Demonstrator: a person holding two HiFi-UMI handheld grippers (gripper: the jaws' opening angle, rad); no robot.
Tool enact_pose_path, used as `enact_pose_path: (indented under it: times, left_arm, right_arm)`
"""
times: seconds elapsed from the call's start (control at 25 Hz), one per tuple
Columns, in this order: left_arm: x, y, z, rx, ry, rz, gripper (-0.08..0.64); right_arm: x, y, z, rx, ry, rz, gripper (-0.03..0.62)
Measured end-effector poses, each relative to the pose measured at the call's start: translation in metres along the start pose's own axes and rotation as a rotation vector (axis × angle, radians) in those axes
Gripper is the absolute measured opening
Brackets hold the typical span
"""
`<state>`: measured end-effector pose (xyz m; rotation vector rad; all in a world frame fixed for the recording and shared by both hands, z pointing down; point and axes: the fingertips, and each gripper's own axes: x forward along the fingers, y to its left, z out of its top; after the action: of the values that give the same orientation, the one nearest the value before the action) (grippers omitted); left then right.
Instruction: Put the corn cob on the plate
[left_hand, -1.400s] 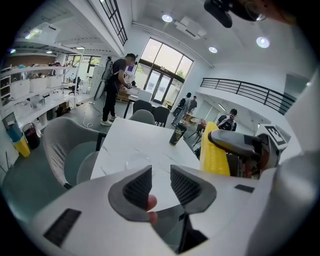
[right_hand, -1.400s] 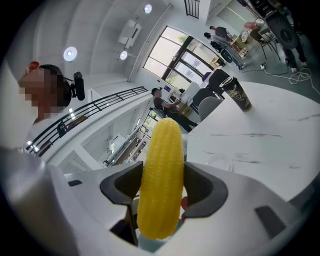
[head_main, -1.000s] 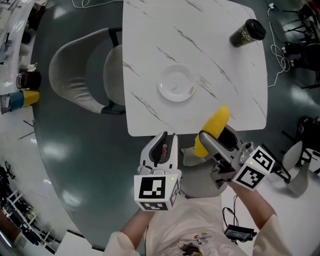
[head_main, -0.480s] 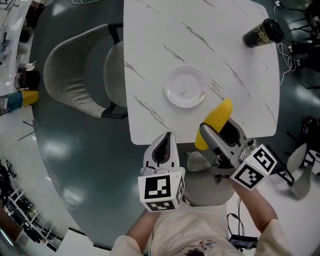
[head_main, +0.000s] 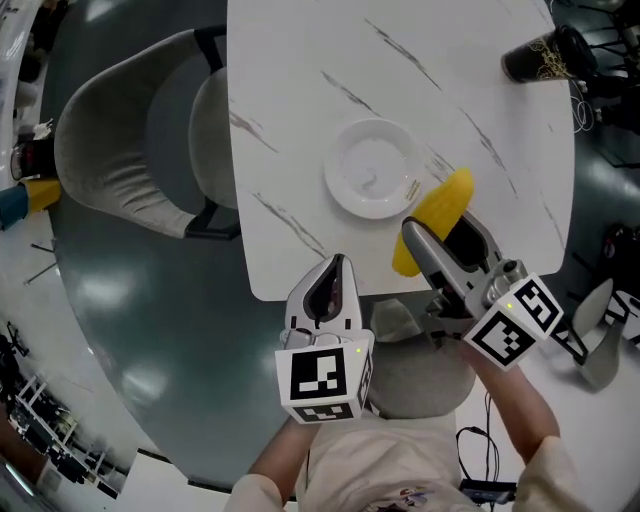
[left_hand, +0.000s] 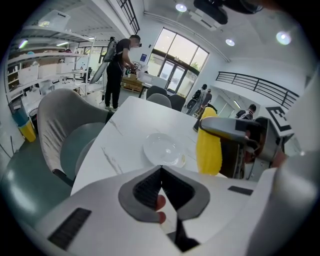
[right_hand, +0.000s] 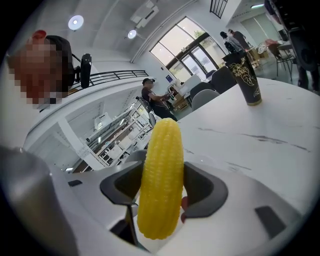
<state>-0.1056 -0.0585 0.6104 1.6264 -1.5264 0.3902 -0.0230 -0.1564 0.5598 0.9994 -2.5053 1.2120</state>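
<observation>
The yellow corn cob (head_main: 437, 213) is clamped between the jaws of my right gripper (head_main: 441, 228), low over the white marble table (head_main: 300, 120), its far end just right of the plate's rim. The small white plate (head_main: 371, 180) sits bare at the table's middle. In the right gripper view the corn cob (right_hand: 160, 180) stands upright in my right gripper (right_hand: 160, 186). My left gripper (head_main: 337, 262) hangs shut and empty at the table's near edge. In the left gripper view my left gripper (left_hand: 161, 168) faces the plate (left_hand: 162, 149), with the corn cob (left_hand: 208, 146) to the right.
A black cup (head_main: 545, 55) stands at the table's far right corner, also the black cup (right_hand: 245, 77) in the right gripper view. A grey chair (head_main: 120, 130) sits against the table's left side. Another chair seat (head_main: 410, 375) lies under the near edge. Cables trail on the floor at right.
The left gripper's jaws, apart a second ago, have come together. Both grippers have sunk and moved toward the table, and the corn cob now lies close beside the plate.
</observation>
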Motion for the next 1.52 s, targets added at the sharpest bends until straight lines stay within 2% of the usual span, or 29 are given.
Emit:
enact_pose_path:
  times: [0.56, 0.8, 1.24, 1.44, 1.52]
  left_arm:
    - [0.042, 0.011, -0.013, -0.032, 0.008, -0.019, 0.005]
    - [0.048, 0.015, -0.015, -0.044, 0.007, -0.02, 0.005]
    - [0.052, 0.018, -0.016, -0.059, 0.008, -0.023, 0.005]
    - [0.052, 0.022, -0.017, -0.061, 0.007, -0.019, 0.005]
    - [0.05, 0.021, -0.017, -0.059, 0.004, -0.019, 0.005]
  right_arm:
    - [0.049, -0.03, -0.01, -0.074, 0.033, -0.069, 0.253]
    - [0.066, -0.034, -0.016, -0.19, 0.1, -0.119, 0.253]
    - [0.091, -0.046, -0.032, -0.331, 0.17, -0.201, 0.253]
    - [0.091, -0.046, -0.024, -0.437, 0.115, -0.254, 0.253]
    - [0.092, -0.042, -0.018, -0.443, 0.103, -0.25, 0.253]
